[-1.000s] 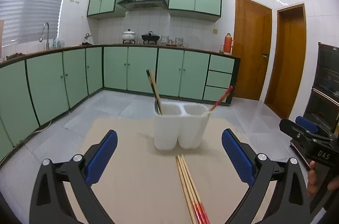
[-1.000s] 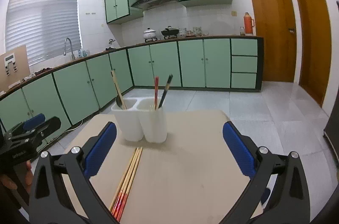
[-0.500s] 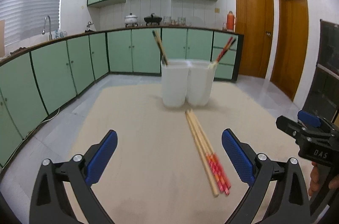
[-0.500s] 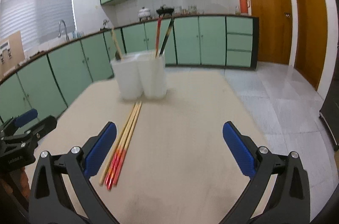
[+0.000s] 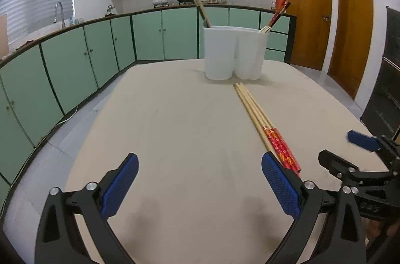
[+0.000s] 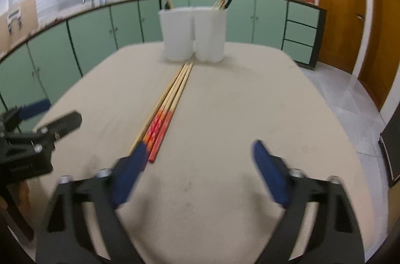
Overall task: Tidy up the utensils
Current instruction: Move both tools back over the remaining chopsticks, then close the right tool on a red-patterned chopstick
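Green kitchen cabinets (image 5: 155,34) are lining the walls behind a beige table (image 5: 180,139), where a white two-compartment holder (image 5: 235,51) is standing upright near the far edge. Its left compartment is holding a wooden utensil leaning left; its right compartment is holding chopsticks (image 5: 277,14) leaning right, red and dark ends up.

A bundle of loose chopsticks (image 6: 170,104) is lying flat on the table just in front of the holder. Its long axis is running from the holder toward the near edge, with the plain bamboo tips pointing at the holder and the red-patterned ends pointing toward the grippers.

The left gripper (image 5: 200,179) is hovering over the table with its jaws spread wide and nothing between them; the red ends of the bundle are lying just beside its right finger.

The right gripper (image 6: 197,159) is blurred, its jaws having just been closing, though they are standing apart with only bare table between them; the bundle's red ends are lying at the tip of its left finger (image 6: 132,164), whether touching I cannot tell.
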Demonstrator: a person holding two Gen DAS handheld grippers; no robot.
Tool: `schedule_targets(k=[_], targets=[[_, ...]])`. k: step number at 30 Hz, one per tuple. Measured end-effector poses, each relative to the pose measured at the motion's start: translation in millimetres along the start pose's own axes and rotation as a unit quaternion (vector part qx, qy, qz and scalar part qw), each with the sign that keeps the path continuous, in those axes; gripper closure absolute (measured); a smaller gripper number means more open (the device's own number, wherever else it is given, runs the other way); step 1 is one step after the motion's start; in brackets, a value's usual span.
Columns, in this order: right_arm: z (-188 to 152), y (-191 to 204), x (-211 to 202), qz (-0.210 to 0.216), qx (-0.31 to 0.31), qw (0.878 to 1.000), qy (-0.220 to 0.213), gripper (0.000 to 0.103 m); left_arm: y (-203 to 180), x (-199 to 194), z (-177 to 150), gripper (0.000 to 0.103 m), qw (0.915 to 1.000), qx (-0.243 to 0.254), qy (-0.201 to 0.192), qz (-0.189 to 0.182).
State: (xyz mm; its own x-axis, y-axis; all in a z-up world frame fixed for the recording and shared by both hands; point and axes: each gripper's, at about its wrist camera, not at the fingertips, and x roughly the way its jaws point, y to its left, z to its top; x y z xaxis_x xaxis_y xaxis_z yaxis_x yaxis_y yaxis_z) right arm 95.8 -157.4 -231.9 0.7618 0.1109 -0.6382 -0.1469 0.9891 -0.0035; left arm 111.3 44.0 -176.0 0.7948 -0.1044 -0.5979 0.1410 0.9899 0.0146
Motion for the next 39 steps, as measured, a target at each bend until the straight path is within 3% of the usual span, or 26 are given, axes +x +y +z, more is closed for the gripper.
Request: schedule_targets(k=[5, 23, 35, 39], targets=[[-3, 4, 12, 0.005, 0.001, 1.0, 0.028, 0.033, 8, 3, 0, 0.006, 1.0, -0.008, 0.004, 0.003], [-2, 18, 20, 0.021, -0.011, 0.998, 0.056, 0.04, 12, 2, -2, 0.006, 0.9999, -0.013, 0.004, -0.002], [0, 23, 24, -0.008, 0.021, 0.998, 0.05, 0.061, 14, 1, -1, 0.006, 0.9999, -0.012, 0.002, 0.0], [1, 28, 26, -0.006, 0.013, 0.999, 0.046, 0.075, 12, 2, -1, 0.006, 0.9999, -0.01, 0.002, 0.0]])
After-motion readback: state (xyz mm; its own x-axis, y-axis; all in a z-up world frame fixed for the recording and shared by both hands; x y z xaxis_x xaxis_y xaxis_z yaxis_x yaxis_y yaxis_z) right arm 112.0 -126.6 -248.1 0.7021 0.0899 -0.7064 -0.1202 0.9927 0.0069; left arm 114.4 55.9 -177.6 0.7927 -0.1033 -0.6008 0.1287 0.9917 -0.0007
